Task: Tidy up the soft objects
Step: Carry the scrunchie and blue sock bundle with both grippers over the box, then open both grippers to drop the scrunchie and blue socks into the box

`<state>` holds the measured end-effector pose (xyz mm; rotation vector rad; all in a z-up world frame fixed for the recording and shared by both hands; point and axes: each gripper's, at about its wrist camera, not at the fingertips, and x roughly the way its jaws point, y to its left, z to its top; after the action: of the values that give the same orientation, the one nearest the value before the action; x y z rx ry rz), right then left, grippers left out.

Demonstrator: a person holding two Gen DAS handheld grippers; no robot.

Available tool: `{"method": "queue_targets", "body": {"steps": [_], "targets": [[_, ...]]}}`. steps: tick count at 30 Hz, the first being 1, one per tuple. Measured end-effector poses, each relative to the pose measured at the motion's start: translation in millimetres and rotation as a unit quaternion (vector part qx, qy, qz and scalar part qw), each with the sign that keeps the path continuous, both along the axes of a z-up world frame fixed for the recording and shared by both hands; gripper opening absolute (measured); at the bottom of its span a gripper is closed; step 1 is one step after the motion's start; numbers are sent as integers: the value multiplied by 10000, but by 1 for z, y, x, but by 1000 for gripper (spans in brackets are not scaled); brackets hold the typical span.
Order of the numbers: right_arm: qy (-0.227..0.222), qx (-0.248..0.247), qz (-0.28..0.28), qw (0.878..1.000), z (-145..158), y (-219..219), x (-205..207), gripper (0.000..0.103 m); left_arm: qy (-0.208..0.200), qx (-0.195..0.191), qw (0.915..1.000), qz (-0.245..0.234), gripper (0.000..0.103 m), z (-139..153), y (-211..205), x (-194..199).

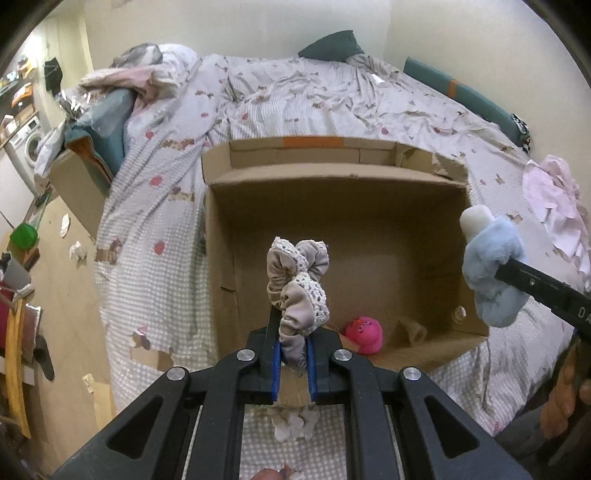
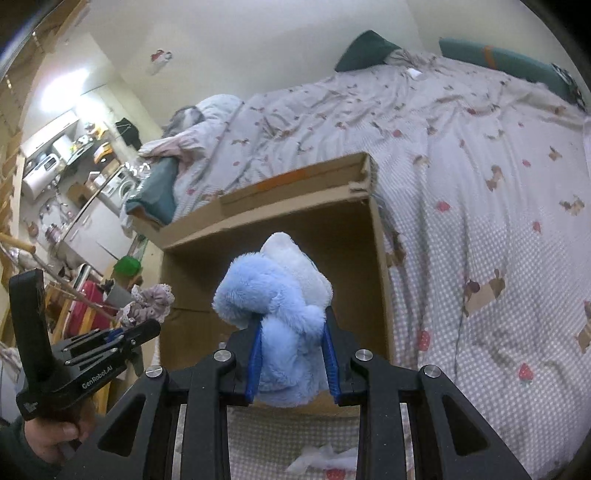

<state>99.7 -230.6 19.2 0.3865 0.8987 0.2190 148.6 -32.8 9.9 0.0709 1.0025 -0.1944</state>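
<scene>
Two claws gripping | left claw (image 1: 293,354): nipped on scrunchie (image 1: 299,286) | right claw (image 2: 291,363): clamping blue plush (image 2: 275,314), possibly a slipper

Pale walls (image 1: 236,26) surround a bed (image 1: 332,96); washing machine (image 1: 31,142) beyond cluttered floor (image 1: 74,295).

Pink toy (image 1: 364,334) partly hidden behind left claw (image 1: 293,354).

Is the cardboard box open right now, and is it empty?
Open, not empty: the cardboard box has its flaps folded back, and a pink toy lies on its floor.
</scene>
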Motion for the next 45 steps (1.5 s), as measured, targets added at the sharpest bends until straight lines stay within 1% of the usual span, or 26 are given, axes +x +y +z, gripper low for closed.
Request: {"method": "queue_targets", "body": {"steps": [2,4,5,8,15,20,26,30,32,33,34,35,37,39,42,43,44,45], "targets": [[74,27,-15,10000,-9,0,3,30,23,8,9999,-111,10,-12,-3,1],[185,-2,4,9998,-18,2,6,30,-33,232,9993,-296,10,-25,-10,1],[250,-26,28,9997,-23,4,8,30,-23,261,9992,-315,10,-28,-11,2],[455,-151,132,9988,-35,14,13,30,116,77,9996,-238,10,-35,-7,7],[718,-435,309,9960,-50,29,19,31,106,-17,9999,-98,10,-37,1,7],[761,-535,362,9950,-53,34,19,33,121,-53,9998,-119,10,-36,-1,8],[846,-549,294,9945,-57,31,20,33,147,-42,9995,-260,10,-37,-7,5],[866,-556,260,9944,-58,30,21,34,176,-75,9995,-237,14,-38,-6,6],[858,-550,236,9945,-57,29,21,35,203,-84,9995,-220,18,-39,-6,6],[860,-524,231,9946,-57,28,21,35,219,-101,9995,-214,23,-39,-6,6],[863,-519,224,9947,-57,27,22,36,225,-112,9995,-212,30,-39,-6,6],[863,-521,219,9947,-57,27,22,36,222,-126,9994,-212,33,-39,-6,6],[861,-496,212,9948,-57,26,22,36,187,-168,9995,-216,47,-37,-6,6],[833,-487,198,9951,-56,26,21,42,148,-191,9995,-222,54,-36,-5,5],[756,-467,207,9958,-53,25,21,42,81,-229,9995,-222,63,-33,-6,3],[732,-458,211,9960,-52,25,21,43,71,-239,9994,-223,69,-32,-6,3],[711,-446,215,9962,-51,25,20,46,58,-256,9994,-213,72,-31,-6,3],[679,-428,217,9965,-50,25,20,49,35,-280,9994,-193,79,-30,-5,3]]}}
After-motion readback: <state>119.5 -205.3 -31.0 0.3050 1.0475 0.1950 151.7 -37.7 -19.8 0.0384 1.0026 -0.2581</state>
